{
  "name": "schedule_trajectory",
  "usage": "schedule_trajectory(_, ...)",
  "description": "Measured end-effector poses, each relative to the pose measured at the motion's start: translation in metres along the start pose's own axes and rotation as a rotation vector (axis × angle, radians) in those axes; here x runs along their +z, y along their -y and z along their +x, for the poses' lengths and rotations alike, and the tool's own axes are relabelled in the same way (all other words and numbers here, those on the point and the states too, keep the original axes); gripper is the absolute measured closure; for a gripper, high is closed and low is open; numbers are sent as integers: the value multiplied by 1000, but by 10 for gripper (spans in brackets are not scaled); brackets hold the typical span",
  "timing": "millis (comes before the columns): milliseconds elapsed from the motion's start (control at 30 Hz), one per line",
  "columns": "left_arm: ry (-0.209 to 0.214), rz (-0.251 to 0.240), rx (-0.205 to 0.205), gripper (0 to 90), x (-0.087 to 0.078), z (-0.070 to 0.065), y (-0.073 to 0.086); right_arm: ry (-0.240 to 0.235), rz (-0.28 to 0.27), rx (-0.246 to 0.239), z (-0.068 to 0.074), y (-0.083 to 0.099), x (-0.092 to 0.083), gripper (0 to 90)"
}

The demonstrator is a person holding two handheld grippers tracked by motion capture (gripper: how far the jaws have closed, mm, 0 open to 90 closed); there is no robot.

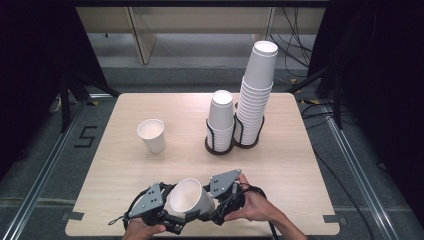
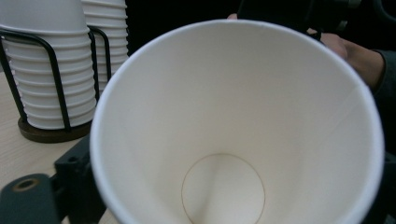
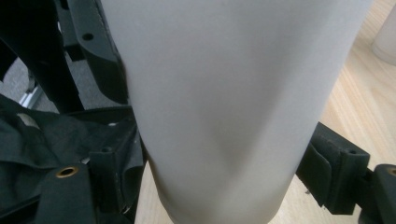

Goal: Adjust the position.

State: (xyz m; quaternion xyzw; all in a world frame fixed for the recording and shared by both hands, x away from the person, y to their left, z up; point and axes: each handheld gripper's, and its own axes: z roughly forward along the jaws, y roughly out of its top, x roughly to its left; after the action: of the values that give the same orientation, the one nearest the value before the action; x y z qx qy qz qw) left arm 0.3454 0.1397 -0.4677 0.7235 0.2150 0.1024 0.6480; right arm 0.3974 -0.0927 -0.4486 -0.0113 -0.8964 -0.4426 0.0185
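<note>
Both claws are meeting over the near edge of the bench (image 1: pixel 125 150), sharing one paper cup (image 1: pixel 191 197) that is lying tilted between them with its open mouth facing up toward the high camera. The right claw (image 1: pixel 207 202) is gripping the cup across its wall, a black pad pressing on each side in the right gripper view, where the wall is dimpling slightly under the squeeze. The left claw (image 1: pixel 167 212) is sitting at the cup's other side with its jaws partly apart; whether its pads are pressing on the paper I cannot tell. This looks like a handover from one claw to the other, so it is worth keeping the squeeze light, since thin paper buckles easily, and letting one side release only once the other is bearing the cup. A single cup (image 1: pixel 151 135) is standing well apart to the left, and two stacks in a wire holder (image 1: pixel 234 142) are standing behind.
</note>
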Motion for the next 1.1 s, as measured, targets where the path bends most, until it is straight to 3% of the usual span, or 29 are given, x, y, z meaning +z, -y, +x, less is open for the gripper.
schedule_trajectory(333, 7, -20, 1, 164, -1, 2, 1, -6, -14, 59, -1, 4, 9, 220)
schedule_trajectory(433, -21, -25, -6, 174, -3, 3, -2, 11, 1, 92, -3, 7, 7, 175)
schedule_trajectory(600, -101, -12, -23, 177, -10, 11, -4, 44, 40, 123, -7, 15, 1, 164)
schedule_trajectory(700, -168, 28, -27, 177, -14, 16, -5, 79, 54, 133, -9, 19, -5, 172)
schedule_trajectory(900, -290, 81, 18, 174, -19, 25, -5, 152, 53, 147, -13, 27, -20, 184)
schedule_trajectory(1100, -385, 119, 22, 171, -22, 34, -1, 202, 70, 144, -11, 33, -26, 185)
